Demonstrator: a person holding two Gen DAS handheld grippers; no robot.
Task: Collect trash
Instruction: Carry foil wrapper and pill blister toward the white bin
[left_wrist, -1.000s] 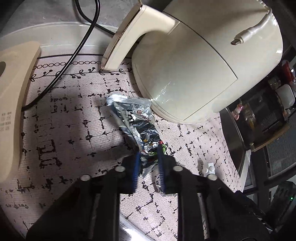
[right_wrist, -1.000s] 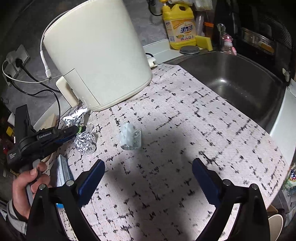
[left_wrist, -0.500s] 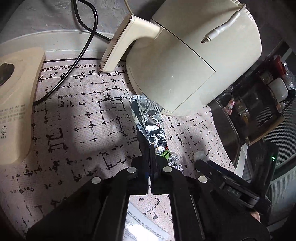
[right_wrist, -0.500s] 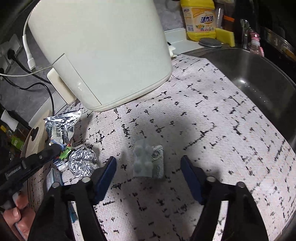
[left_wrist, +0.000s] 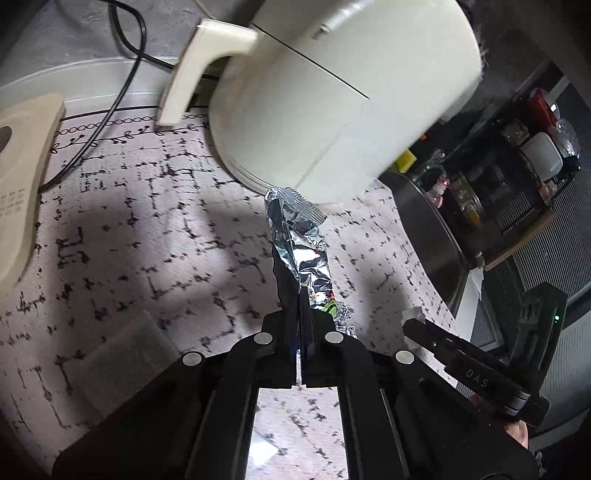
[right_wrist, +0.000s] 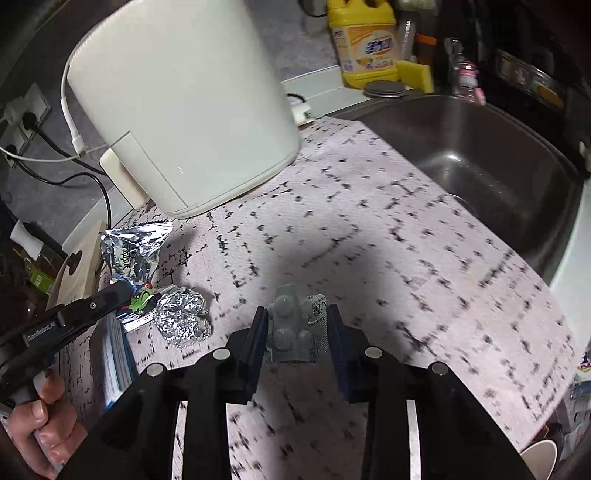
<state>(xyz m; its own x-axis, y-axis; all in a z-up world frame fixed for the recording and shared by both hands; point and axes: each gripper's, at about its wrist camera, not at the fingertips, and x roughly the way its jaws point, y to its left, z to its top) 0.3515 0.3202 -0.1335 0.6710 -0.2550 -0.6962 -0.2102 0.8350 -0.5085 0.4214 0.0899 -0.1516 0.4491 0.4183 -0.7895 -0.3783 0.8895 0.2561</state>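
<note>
My left gripper (left_wrist: 300, 314) is shut on a silver foil snack wrapper (left_wrist: 299, 243) and holds it lifted above the patterned mat; the wrapper also shows in the right wrist view (right_wrist: 133, 251). A crumpled foil ball (right_wrist: 183, 317) lies on the mat beside it. My right gripper (right_wrist: 297, 325) has its fingers close around an empty pill blister pack (right_wrist: 291, 325); the pads stand at its two sides, and contact is unclear.
A large cream appliance (right_wrist: 181, 107) stands at the back of the mat (right_wrist: 388, 236). A steel sink (right_wrist: 480, 158) lies to the right, with a yellow detergent bottle (right_wrist: 365, 40) and sponge behind it. A cream board (left_wrist: 18, 192) and black cable (left_wrist: 110, 99) are at left.
My left gripper closed on the wrapper and lifted it. My right gripper moved down to the blister pack and narrowed around it.
</note>
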